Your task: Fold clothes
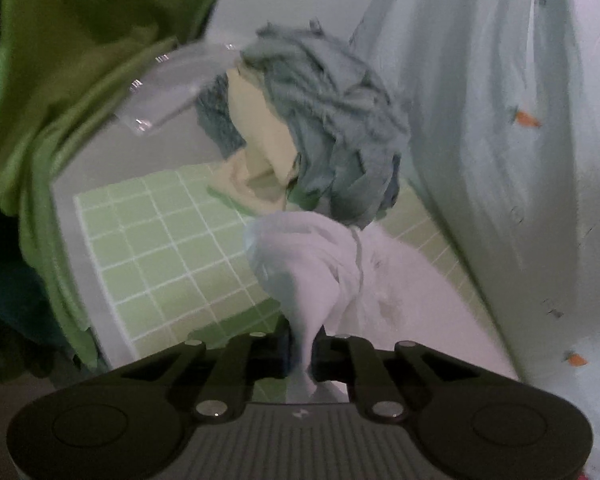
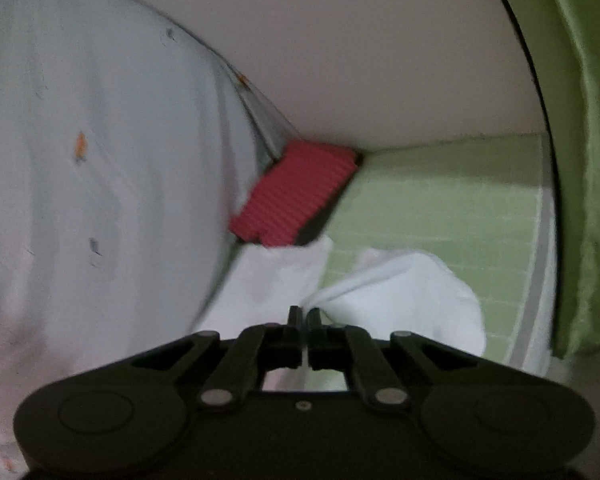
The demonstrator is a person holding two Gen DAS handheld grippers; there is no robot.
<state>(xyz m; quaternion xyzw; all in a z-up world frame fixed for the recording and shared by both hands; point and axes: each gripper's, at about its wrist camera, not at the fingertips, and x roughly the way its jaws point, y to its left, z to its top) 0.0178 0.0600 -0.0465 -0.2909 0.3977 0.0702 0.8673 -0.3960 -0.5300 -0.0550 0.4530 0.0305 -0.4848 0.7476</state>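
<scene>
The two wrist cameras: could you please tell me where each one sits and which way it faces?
Left wrist: on the left gripper, facing down over the green grid mat toward a grey-blue clothes pile; its fingers pinch a white garment.
Right wrist: on the right gripper, facing a red ribbed block by the wall; its fingers pinch white cloth.
Shared: mat, white garment, pale carrot-print fabric.

Ahead of my left fingers I count one white garment (image 1: pixel 300 264); beyond it one heap of blue-grey cloth (image 1: pixel 332 120), one cream cloth (image 1: pixel 256 120), one clear plastic tub (image 1: pixel 168 88); past my right fingers, one red ridged block (image 2: pixel 296 196).
</scene>
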